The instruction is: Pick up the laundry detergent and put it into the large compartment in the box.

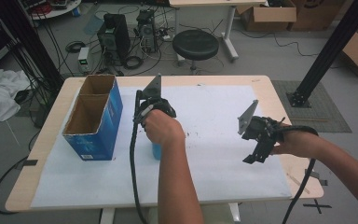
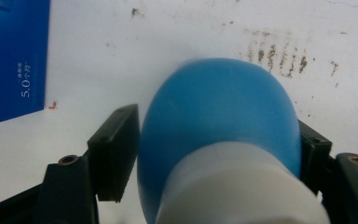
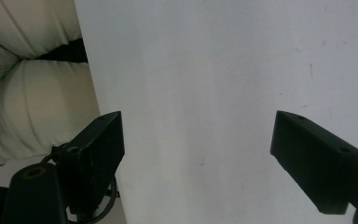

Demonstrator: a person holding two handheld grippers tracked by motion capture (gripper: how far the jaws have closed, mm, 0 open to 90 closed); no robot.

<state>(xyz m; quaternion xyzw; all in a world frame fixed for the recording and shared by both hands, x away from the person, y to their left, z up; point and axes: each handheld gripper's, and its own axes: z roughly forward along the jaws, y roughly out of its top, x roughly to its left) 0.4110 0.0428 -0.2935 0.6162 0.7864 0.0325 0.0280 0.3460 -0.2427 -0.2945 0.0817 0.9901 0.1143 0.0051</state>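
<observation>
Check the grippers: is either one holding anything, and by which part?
The left gripper has its fingers at either side of the blue bottle, on its body near the white cap; a firm clamp cannot be told. The right gripper is open, holding nothing.

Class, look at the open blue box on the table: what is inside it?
The blue box shows two open compartments with bare brown cardboard walls. Nothing is visible inside, but their floors are hidden by the walls. The blue bottle sits outside, between the left hand-held gripper jaws.
</observation>
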